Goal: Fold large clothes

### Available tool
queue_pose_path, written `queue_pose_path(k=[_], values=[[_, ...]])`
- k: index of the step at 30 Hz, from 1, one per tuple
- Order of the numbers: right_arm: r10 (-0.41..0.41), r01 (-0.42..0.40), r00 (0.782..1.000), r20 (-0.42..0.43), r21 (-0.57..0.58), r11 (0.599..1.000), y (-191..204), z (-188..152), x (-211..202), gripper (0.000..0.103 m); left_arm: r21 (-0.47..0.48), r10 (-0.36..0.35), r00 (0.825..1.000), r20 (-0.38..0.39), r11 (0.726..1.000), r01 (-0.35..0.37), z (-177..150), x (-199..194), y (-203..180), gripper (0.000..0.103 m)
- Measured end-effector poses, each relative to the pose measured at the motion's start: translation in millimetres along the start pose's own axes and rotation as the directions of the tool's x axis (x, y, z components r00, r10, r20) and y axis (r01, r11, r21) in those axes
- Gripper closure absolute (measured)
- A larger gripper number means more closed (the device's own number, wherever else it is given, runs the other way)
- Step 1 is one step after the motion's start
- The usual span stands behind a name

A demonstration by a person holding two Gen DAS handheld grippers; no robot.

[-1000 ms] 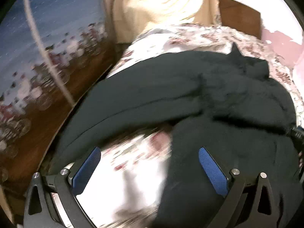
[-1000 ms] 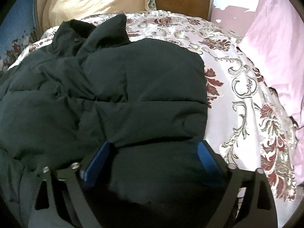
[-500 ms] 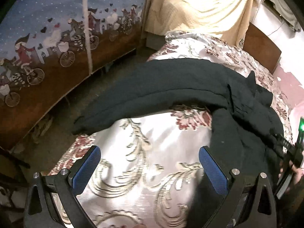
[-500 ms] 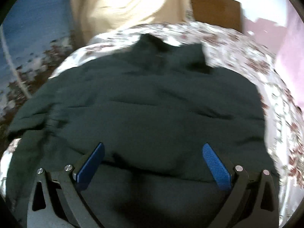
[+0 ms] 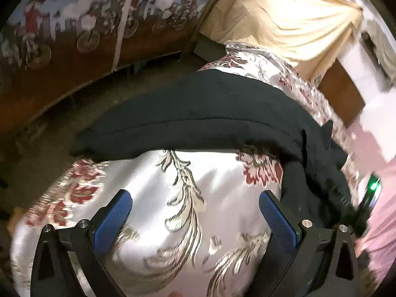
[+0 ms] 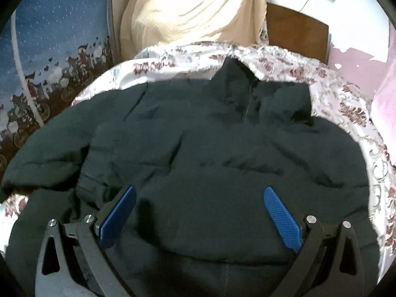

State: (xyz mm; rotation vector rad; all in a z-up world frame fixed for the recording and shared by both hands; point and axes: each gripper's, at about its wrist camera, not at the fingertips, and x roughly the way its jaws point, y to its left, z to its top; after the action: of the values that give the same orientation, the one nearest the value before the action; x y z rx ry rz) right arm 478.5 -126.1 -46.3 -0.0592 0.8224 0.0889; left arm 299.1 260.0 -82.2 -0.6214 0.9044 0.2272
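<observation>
A dark padded jacket [image 6: 222,163] lies spread on a floral satin bedspread [image 6: 351,109], collar toward the headboard. Its left sleeve [image 5: 188,121] stretches out across the bed's left edge. My left gripper [image 5: 195,212] is open and empty above bare bedspread [image 5: 198,222], just short of the sleeve. My right gripper [image 6: 200,210] is open and empty above the jacket's lower body. The right gripper's body with a green light [image 5: 373,188] shows at the right of the left wrist view.
A cream curtain [image 6: 193,10] and a wooden headboard [image 6: 297,32] stand at the far end. A blue cartoon-print wall panel [image 5: 74,24] runs along the left beyond a strip of floor [image 5: 44,153]. A pink pillow [image 6: 386,94] lies at the right.
Both grippers pulled back off the jacket. The left one swung left over bare bedspread, facing the sleeve. The right one drew back and centred on the jacket's body, jaws now clear of the fabric.
</observation>
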Motion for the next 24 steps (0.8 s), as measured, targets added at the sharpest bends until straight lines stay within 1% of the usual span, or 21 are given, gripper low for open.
queue_pose_path(k=[2,5,8,11,13,14,15,18,21,22,23,24], values=[[-0.006,0.005,1.000,-0.017,-0.021,1.000,4,-8,11,0.002,-0.045,-0.039,0.999,0.004,0.998,0.039,3,9,4,0.000],[-0.044,0.042,0.999,-0.029,-0.071,0.997,16,-19,24,0.001,-0.100,-0.089,0.996,0.017,0.991,0.091,8,17,8,0.000],[-0.060,0.058,0.998,-0.013,-0.094,0.994,22,-24,24,0.001,-0.175,-0.156,0.987,0.036,0.971,0.160,19,27,9,0.000],[-0.034,0.034,0.999,0.001,-0.075,0.997,18,-27,22,0.001,-0.233,-0.211,0.977,0.029,0.949,0.212,30,38,6,0.000],[-0.022,0.022,1.000,0.006,-0.065,0.998,15,-28,22,0.001,-0.299,-0.210,0.978,0.018,0.932,0.206,35,50,5,0.000],[-0.020,0.020,1.000,0.009,-0.064,0.998,14,-28,22,0.001,-0.328,-0.204,0.978,0.032,0.922,0.203,36,56,5,0.000],[-0.020,0.021,1.000,0.012,-0.065,0.998,14,-28,22,0.001,-0.340,-0.196,0.980,0.045,0.919,0.200,37,59,5,0.000],[-0.019,0.021,1.000,0.021,-0.064,0.998,15,-30,22,0.001,-0.361,-0.169,0.981,0.096,0.913,0.192,34,67,4,0.000],[-0.014,0.016,1.000,0.028,-0.059,0.998,14,-29,20,0.001,-0.337,-0.156,0.978,0.139,0.921,0.195,31,70,2,0.000],[-0.016,0.018,0.999,0.032,-0.056,0.998,14,-27,17,0.001,-0.332,-0.156,0.976,0.153,0.922,0.200,30,70,2,0.002],[-0.016,0.018,0.999,0.044,-0.052,0.998,14,-25,13,0.001,-0.336,-0.154,0.974,0.164,0.920,0.202,30,69,4,0.008],[0.007,-0.004,0.998,0.067,-0.048,0.999,15,-22,7,0.001,-0.349,-0.153,0.972,0.178,0.914,0.208,29,68,8,0.011]])
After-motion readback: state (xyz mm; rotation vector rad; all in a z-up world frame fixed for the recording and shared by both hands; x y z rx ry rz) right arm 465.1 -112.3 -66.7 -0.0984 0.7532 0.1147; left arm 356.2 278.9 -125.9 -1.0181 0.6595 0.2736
